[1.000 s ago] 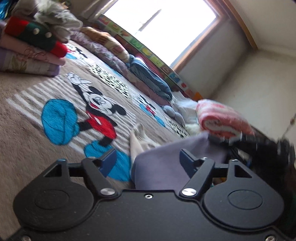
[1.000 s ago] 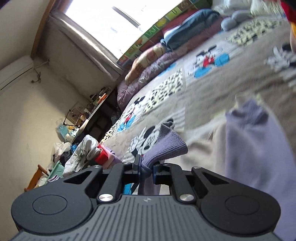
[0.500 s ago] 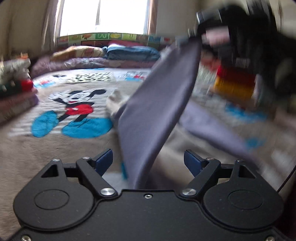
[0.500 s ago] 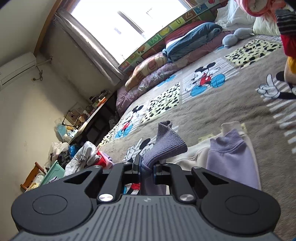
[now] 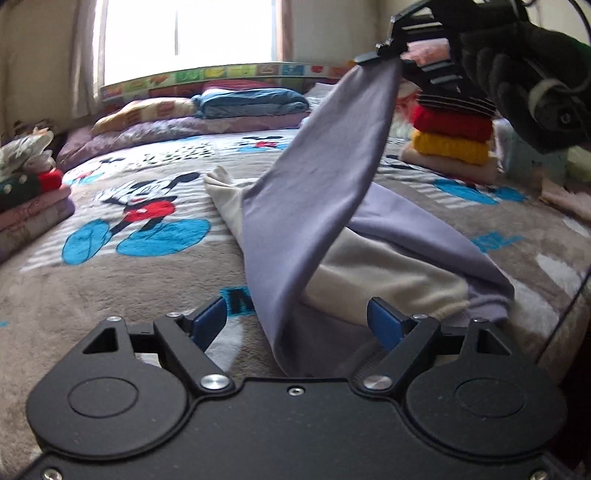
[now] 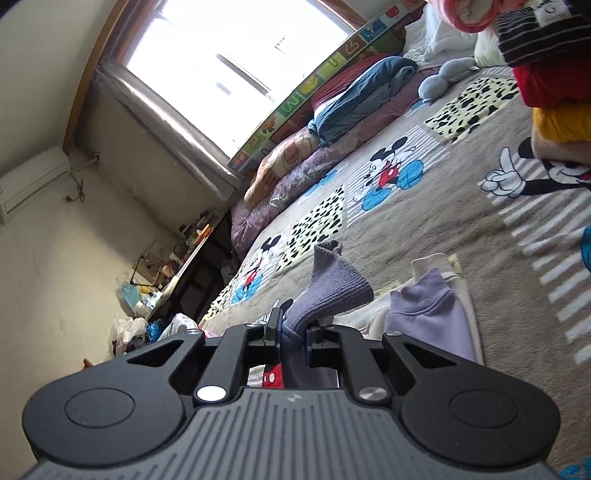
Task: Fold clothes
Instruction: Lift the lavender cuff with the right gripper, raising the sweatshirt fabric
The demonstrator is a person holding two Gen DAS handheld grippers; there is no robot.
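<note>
Cartoon-mouse fleece blanket (image 5: 122, 280) covers the bed, with a bright window (image 5: 188, 33) at the far end and folded stacks at either side. On it lies the lilac-and-cream sweatshirt (image 5: 391, 258), its body just ahead of the left tongs (image 5: 295, 319), whose blue pads stand wide apart and grip nothing, though a lilac sleeve (image 5: 317, 192) passes between them. That sleeve rises as a taut band up and to the right, where the right tongs (image 6: 293, 334) are clamped on its ribbed cuff (image 6: 332, 284).

To fold the sleeve well, the right tongs should probably carry the cuff across the body without slackening, laying it flat along the cream panel. The left tongs could pin the sleeve root near the shoulder so the crease lands straight; pinching too far along may drag the whole garment across the blanket.
</note>
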